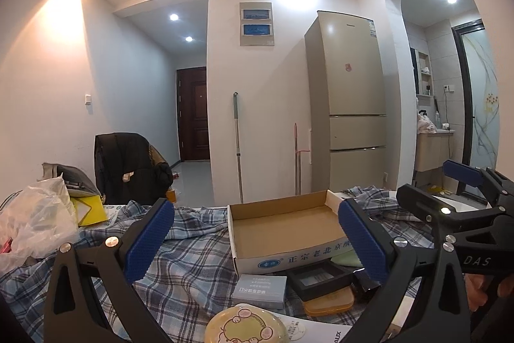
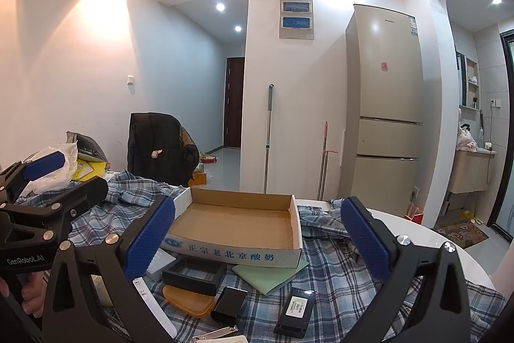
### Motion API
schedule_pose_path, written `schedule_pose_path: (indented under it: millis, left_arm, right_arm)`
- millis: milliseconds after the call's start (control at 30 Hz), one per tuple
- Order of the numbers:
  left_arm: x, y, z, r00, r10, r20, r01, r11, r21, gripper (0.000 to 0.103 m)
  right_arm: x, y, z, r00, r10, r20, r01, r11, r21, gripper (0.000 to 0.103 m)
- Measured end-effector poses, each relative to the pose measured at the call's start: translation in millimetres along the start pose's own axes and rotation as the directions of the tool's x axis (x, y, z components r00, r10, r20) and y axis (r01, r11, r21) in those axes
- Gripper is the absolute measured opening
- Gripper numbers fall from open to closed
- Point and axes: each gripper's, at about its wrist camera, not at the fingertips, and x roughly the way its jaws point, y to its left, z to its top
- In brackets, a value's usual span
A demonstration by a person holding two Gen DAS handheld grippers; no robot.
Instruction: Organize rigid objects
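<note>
In the left wrist view, the left gripper (image 1: 255,241) stood wide and empty; just ahead lay a shallow brown cardboard tray with white printed sides (image 1: 282,222), long axis crosswise. Only here showed a round yellow cartoon tin (image 1: 246,325) below.

In the right wrist view, the right gripper (image 2: 257,241) gaped wide over the tray; only here lay a black rectangular battery pack (image 2: 297,312) pointing away.
</note>
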Motion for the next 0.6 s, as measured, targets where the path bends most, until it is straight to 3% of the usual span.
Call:
schedule_pose_path:
  millis: [300, 600]
  left_arm:
    - [2.7, 1.0, 1.0, 0.999, 0.047, -0.013, -0.047, 0.999, 0.001, 0.103]
    - [1.4, -1.1, 0.7, 0.999, 0.050, -0.009, -0.050, 0.999, 0.017, 0.103]
  right_arm:
    - [2.3, 0.8, -2.2, 1.000, 0.002, -0.003, -0.002, 1.000, 0.001, 0.103]
    - [3.1, 0.4, -2.7, 1.000, 0.004, -0.007, -0.004, 1.000, 0.004, 0.103]
